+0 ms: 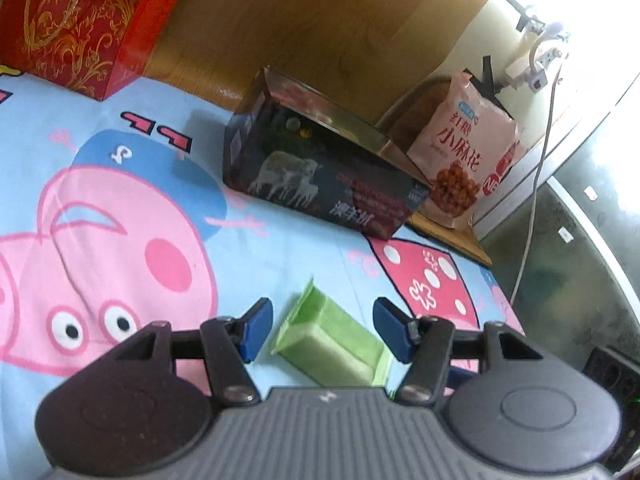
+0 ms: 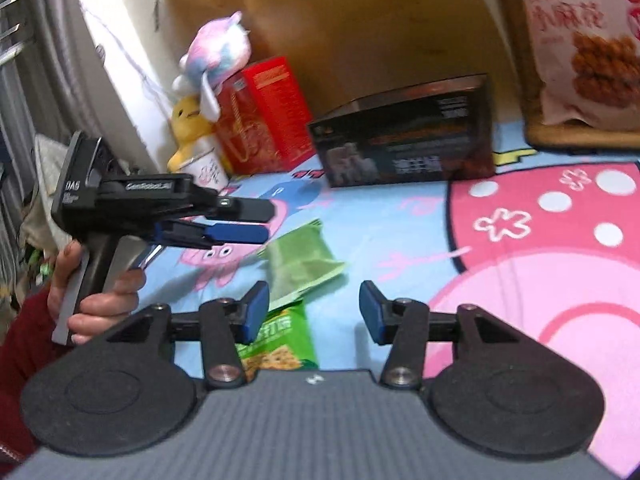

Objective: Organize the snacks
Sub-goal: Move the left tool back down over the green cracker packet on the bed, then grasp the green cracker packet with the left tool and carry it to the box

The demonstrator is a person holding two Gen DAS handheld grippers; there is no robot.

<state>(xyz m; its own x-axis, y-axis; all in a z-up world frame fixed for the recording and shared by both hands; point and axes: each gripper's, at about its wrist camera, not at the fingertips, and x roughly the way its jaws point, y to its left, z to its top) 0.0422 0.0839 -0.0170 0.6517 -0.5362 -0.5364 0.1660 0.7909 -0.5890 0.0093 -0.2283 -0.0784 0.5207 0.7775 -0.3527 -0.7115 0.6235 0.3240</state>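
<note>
Snack packets lie on a cartoon-pig bedsheet [image 1: 120, 208], and the one nearest the tools is a pale green wrapped bar [image 1: 334, 344], a soft-cornered block in matte film with a crimped, zigzag-edged flap at its far end. It rests flat on the sheet, on the near side of the dark carton [image 1: 320, 168], well apart from it. The left gripper [image 1: 322, 330] has its blue pads parted on either side of this bar, not pressing it. From the right wrist view the same pale green wrapped bar [image 2: 300, 264] appears creased and slightly blurred, and just nearer than it lies a brighter green packet [image 2: 282, 340] printed with crackers, partly hidden behind the tool body. The right gripper [image 2: 310, 312] is released too, with nothing between its pads. A pink snack bag [image 1: 466, 156] stands just beyond the dark carton's right end, and a red gift box [image 1: 80, 24] sits far to its left.
</note>
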